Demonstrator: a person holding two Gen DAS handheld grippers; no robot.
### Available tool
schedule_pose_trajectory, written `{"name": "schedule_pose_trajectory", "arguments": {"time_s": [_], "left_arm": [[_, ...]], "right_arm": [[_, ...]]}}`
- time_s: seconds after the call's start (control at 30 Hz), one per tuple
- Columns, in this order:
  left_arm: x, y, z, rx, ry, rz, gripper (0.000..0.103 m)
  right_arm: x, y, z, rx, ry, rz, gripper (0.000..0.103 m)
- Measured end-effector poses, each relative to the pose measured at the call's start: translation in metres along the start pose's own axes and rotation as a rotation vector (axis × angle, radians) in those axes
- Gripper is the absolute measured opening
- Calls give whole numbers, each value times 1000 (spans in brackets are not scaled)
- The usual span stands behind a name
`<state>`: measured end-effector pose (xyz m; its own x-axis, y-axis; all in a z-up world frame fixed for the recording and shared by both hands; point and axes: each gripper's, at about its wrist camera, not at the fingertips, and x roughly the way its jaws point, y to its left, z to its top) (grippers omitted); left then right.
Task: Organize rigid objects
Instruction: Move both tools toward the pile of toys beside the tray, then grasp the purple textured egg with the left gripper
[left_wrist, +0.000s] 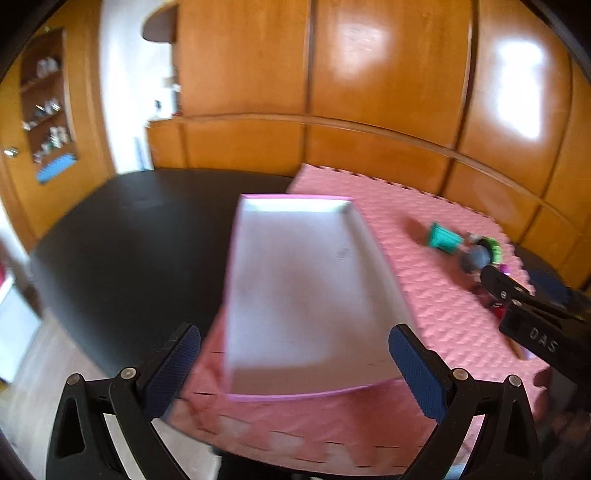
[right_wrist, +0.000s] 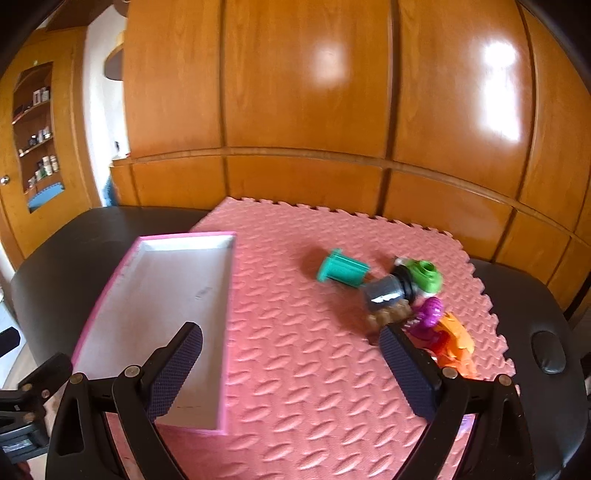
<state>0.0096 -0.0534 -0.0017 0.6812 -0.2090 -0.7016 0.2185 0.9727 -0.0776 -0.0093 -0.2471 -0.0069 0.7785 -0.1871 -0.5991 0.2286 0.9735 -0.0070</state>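
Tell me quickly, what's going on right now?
Left gripper open, empty, over box. Right gripper open, empty. Toy pile on pink mat, none boxed. Nothing in the way.

Both wrist cameras look forward and down from close above the bench (left_wrist: 110, 240). The left faces the tray (left_wrist: 295, 288), the right the pink foam mat (right_wrist: 303, 350). Both views share these.

A wide strip of bare pink foam mat (right_wrist: 295, 350) lies open between the shallow pink-edged box (right_wrist: 162, 295) on the left and a tight cluster of small toys (right_wrist: 399, 291) on the right. Wooden wall panels (right_wrist: 295, 92) close off the far side behind the desk (right_wrist: 74, 236).
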Motion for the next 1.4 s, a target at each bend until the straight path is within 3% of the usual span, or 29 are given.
{"name": "schedule_pose_trajectory", "arguments": {"time_s": [0.2,0.3,0.5,0.67,0.77,1.0,1.17,1.4], "left_arm": [[6,-32,9,87,1,-76,103],[4,-50,14,116,-1,-150,103],[22,-102,13,254,50,-243,102],[39,-147,4,338,124,-331,99],[49,-178,1,363,164,-397,95],[73,-251,-16,428,262,-498,85],[93,-286,-22,411,311,-498,85],[122,-305,-25,387,353,-457,85]], "right_arm": [[5,-77,3,64,29,-73,98],[8,-128,6,120,49,-111,98],[17,-233,-8,341,87,-162,98],[28,-283,-33,518,132,-181,98],[28,-296,-35,590,126,-147,98],[23,-298,-35,609,111,-134,98],[22,-299,-32,604,93,-129,98],[22,-301,-30,613,91,-115,98]]}}
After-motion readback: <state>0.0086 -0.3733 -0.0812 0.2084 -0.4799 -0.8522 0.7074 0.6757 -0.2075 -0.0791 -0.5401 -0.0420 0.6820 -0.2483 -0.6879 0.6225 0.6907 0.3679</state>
